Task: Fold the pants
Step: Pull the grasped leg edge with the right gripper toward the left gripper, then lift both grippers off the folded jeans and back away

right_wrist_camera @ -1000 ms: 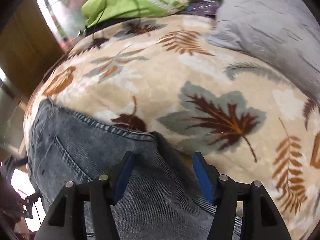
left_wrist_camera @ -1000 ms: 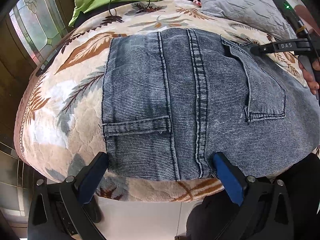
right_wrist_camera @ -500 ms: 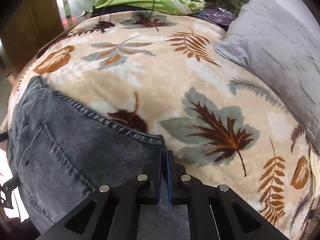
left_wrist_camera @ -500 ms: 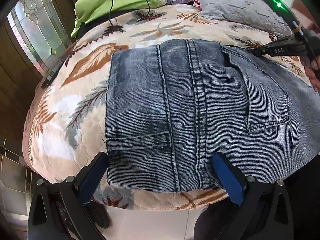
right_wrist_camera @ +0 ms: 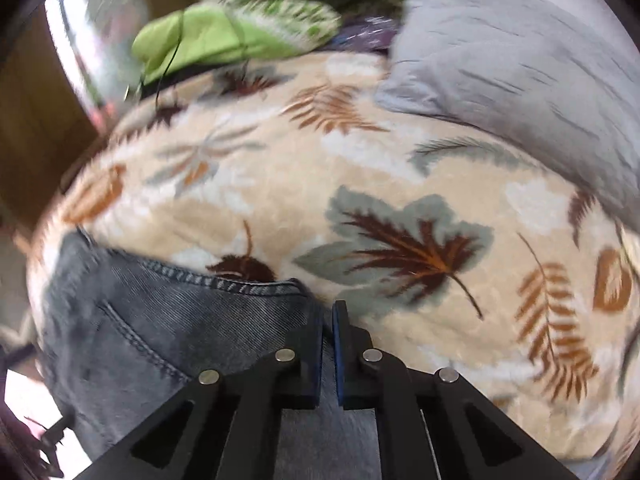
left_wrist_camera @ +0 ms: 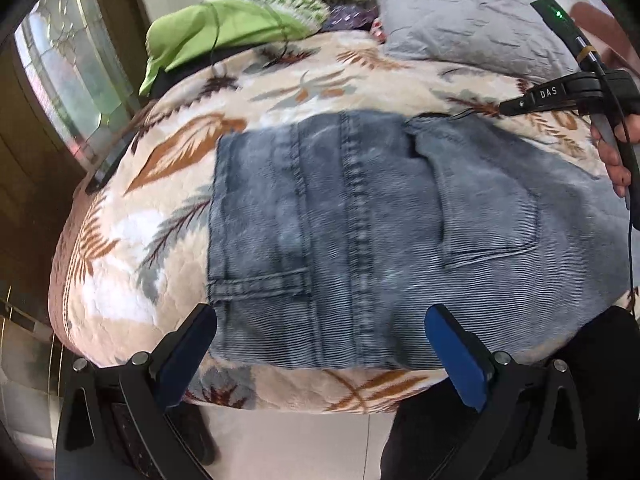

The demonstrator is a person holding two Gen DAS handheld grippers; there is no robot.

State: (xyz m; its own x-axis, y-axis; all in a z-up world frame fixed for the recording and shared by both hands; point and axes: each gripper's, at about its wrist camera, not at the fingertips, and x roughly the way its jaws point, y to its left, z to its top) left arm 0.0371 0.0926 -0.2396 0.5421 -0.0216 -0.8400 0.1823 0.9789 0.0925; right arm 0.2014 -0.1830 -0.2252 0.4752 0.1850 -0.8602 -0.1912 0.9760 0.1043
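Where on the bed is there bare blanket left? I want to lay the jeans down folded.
The widest free patch of leaf-print blanket lies between the jeans and the grey pillow. A narrower strip runs left of the jeans toward the bed edge. It is crowded at the far end, where green bedding with a black cable is piled beside the pillow.

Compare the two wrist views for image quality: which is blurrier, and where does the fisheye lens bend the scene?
Right wrist view: heavy motion blur, worst on the green bedding; the leaf blanket is smeared.
Left wrist view: milder blur; the jeans keep visible seams.
Both views: the bed bulges like a dome and the corners go black.
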